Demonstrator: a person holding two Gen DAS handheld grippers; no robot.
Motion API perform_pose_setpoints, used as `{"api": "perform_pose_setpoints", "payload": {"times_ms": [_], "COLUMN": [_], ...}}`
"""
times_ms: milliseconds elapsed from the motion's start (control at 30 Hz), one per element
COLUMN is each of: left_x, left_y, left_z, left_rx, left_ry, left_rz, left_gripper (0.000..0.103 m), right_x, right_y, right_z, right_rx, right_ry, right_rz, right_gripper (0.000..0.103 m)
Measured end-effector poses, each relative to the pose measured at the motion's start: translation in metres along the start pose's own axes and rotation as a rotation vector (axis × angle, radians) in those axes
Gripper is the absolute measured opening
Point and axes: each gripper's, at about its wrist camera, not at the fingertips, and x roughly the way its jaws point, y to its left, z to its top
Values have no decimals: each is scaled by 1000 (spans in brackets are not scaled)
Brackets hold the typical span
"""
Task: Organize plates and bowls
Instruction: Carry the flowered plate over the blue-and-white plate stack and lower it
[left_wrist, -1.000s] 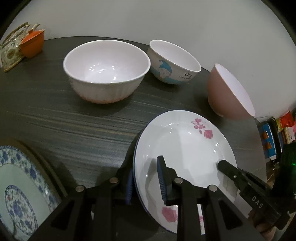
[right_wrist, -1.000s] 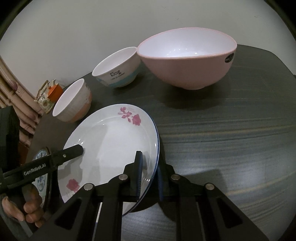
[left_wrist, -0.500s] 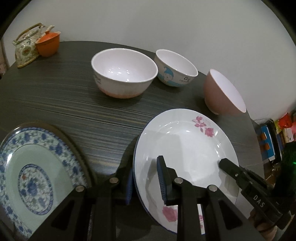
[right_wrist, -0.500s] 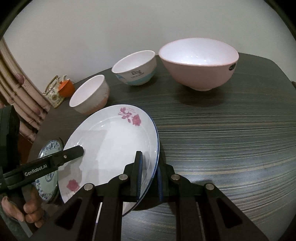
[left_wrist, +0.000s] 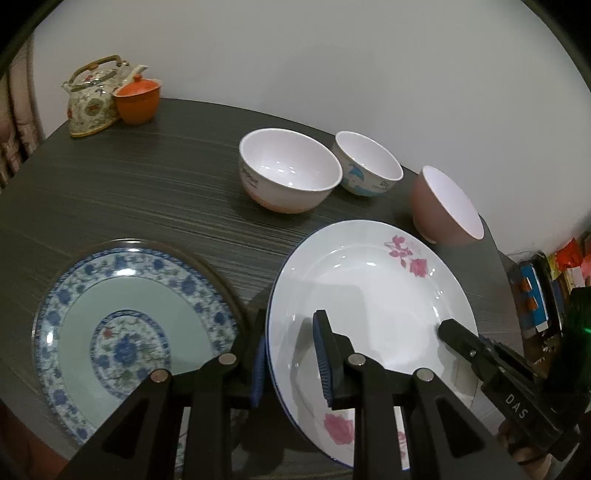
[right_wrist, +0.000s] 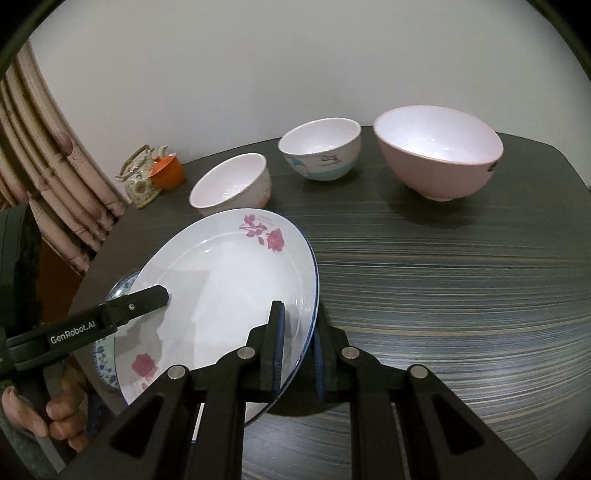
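Observation:
A white plate with pink roses (left_wrist: 373, 295) (right_wrist: 229, 280) is held above the dark table by both grippers. My left gripper (left_wrist: 290, 363) is shut on its left rim. My right gripper (right_wrist: 297, 350) is shut on its right rim. A blue-patterned plate (left_wrist: 129, 332) lies on the table to the left, partly under the rose plate in the right wrist view (right_wrist: 120, 290). Three bowls stand at the back: a white bowl with a pink base (left_wrist: 288, 170) (right_wrist: 232, 184), a white bowl with blue print (left_wrist: 367, 168) (right_wrist: 321, 147), and a pink bowl (left_wrist: 445, 205) (right_wrist: 439, 151).
A patterned teapot (left_wrist: 92, 99) (right_wrist: 138, 179) and an orange lidded cup (left_wrist: 136, 99) (right_wrist: 168, 171) stand at the table's far left corner. A curtain (right_wrist: 55, 166) hangs left of the table. Colourful clutter (left_wrist: 546, 280) lies beyond the table's right edge.
Both grippers, still gripping the rose plate, have pulled back and left from the bowls. The blue-patterned plate has come fully into the left wrist view.

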Motion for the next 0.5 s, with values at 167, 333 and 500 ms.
{"api": "perform_pose_setpoints", "payload": {"times_ms": [167,333,500], "left_x": [-12,-32,-48], "left_y": [13,34,58], "left_z": [1,0,-4], "left_rx": [-16,-34,-60], "left_ry": [-21,-34,-47], "left_rz": [11,33,66], "left_gripper": [23,23,23], "right_x": [-5,-1,5], "right_y": [21,39,64], "right_z": [0,1,1], "right_rx": [-37,-55,-85], "right_ry": [-10,-6,0], "right_rz": [8,34,60], "right_gripper": [14,14,14]}}
